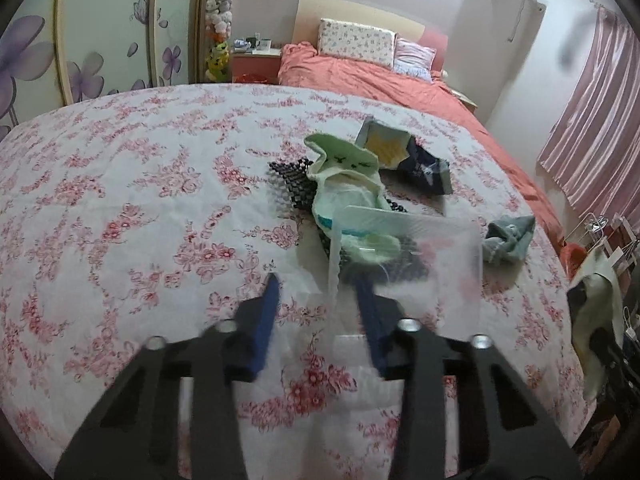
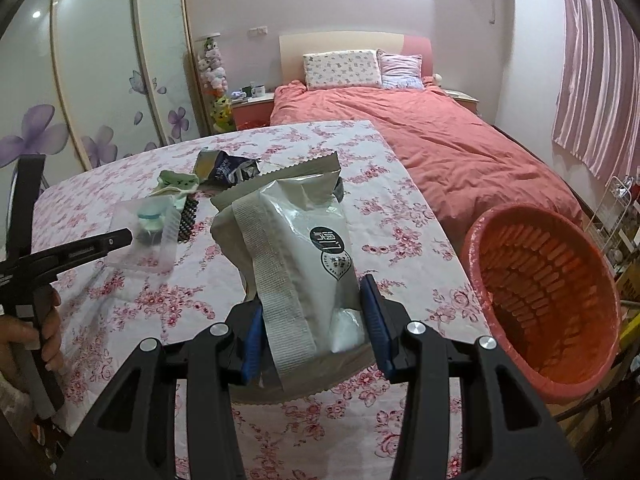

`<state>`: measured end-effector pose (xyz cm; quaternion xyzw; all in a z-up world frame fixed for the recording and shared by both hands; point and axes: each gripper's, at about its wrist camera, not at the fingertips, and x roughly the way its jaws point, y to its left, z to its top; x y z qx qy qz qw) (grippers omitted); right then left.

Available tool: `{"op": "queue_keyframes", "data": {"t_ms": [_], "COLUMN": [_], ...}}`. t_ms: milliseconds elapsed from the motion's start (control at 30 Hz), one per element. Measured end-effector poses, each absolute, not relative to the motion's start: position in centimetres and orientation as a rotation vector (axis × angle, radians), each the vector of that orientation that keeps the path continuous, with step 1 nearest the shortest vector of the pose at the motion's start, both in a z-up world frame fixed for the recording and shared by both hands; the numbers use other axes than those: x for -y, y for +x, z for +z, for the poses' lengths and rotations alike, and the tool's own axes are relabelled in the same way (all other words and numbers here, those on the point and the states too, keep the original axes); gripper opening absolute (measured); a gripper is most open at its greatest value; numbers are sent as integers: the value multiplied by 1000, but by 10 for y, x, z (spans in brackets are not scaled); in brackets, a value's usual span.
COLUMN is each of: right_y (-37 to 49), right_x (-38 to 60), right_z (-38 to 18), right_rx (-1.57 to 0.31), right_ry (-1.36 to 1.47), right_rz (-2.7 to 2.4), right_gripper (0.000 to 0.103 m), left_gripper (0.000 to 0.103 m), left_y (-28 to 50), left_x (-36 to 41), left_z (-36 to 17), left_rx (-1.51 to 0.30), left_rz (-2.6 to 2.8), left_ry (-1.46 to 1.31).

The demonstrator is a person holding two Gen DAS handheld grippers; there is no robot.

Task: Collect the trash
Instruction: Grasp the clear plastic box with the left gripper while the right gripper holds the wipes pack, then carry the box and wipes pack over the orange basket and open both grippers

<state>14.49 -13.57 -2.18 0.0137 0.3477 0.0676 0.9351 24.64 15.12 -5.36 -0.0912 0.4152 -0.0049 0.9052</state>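
Two grippers work: the right gripper [image 2: 312, 312] clamps a white pouch [image 2: 304, 248] beside the red basket [image 2: 544, 288]. The left gripper [image 1: 316, 292] sits spread around a clear bag [image 1: 404, 264]; wrappers [image 1: 348, 168] lie beyond.

Coral bed [image 2: 420, 128], pink curtains [image 2: 596, 80] (striped), floral wardrobe [image 2: 100, 92]

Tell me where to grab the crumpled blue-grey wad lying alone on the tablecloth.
Take the blue-grey wad by its raised top fold, coming from straight above: it sits bunched, so the jaws can likely straddle that ridge, while its edges lie flat on the tablecloth.
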Motion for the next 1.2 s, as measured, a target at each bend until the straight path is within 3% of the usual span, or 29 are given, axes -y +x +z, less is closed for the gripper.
{"op": "queue_keyframes", "data": {"t_ms": [33,67,533,1200], "right_y": [145,145,132,90], "right_x": [137,138,158,236], "right_z": [-22,-22,-4,32], "right_rx": [-712,-713,-640,-424], "right_ry": [28,29,68,177], "right_rz": [138,136,79,-209], "right_gripper": [44,44,44,44], "left_gripper": [7,5,5,5], "left_y": [249,250,215,186], "left_x": [-150,-149,-135,-15], "left_z": [-56,-57,-4,42], "left_rx": [-868,-872,-727,-667], "left_rz": [-20,-24,-26,-249], "left_ry": [-186,-183,-178,-129]}}
